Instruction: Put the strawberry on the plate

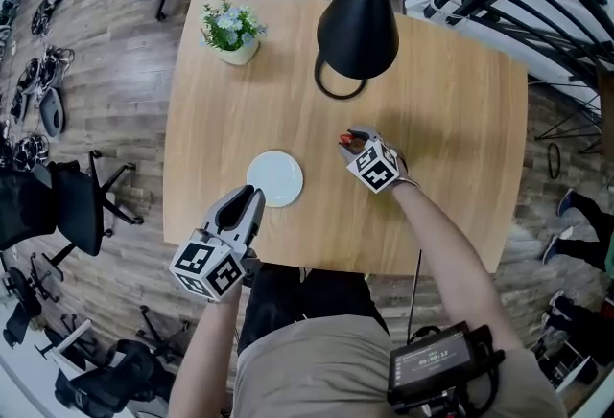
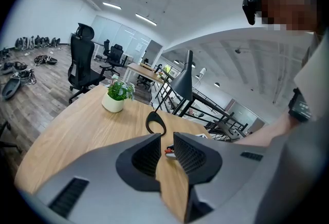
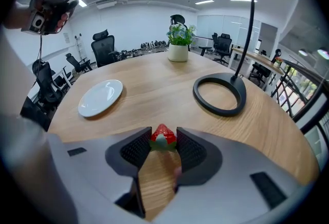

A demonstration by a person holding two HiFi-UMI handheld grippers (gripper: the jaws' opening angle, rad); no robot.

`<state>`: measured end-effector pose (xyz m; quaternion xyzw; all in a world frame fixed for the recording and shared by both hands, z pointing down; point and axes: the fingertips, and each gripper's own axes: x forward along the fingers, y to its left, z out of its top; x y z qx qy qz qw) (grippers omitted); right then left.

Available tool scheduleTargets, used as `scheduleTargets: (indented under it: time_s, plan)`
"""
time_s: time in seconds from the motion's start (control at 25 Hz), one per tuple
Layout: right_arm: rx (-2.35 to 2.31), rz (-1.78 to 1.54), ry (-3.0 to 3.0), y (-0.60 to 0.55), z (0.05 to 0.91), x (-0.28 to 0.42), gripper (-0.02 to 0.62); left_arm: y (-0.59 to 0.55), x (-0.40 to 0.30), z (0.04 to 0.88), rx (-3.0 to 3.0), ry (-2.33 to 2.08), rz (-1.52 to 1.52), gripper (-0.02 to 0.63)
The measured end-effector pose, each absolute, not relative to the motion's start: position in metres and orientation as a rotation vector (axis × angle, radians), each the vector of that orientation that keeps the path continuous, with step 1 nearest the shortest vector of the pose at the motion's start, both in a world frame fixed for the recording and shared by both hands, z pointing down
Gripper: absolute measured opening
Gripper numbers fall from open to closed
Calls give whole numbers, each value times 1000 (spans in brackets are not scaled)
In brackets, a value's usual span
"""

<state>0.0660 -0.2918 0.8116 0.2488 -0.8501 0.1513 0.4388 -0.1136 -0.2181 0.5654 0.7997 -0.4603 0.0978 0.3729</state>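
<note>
A red strawberry (image 3: 163,134) with green leaves lies on the wooden table (image 1: 451,119), right of the middle. My right gripper (image 3: 163,141) points down at it, and its pads touch the berry's leaves on both sides. From the head view only a red bit of the strawberry (image 1: 346,137) shows at the right gripper (image 1: 353,140) tips. The white plate (image 1: 275,178) is empty, left of the berry, seen also as a plate (image 3: 101,97) at the left of the right gripper view. My left gripper (image 1: 251,198) hovers at the plate's near edge, open and empty.
A black desk lamp (image 1: 358,23) hangs over the table's far middle; its ring base (image 3: 219,95) lies just beyond the strawberry. A potted plant (image 1: 231,30) stands at the far left corner. Office chairs ring the table.
</note>
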Motion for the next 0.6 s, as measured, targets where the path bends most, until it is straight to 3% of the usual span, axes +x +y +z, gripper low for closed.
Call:
scheduleTargets:
  time_s: [0.6]
  plan:
    - [721, 359, -2145, -278, 762, 37, 156, -213, -140, 555, 2103, -1136, 222, 75]
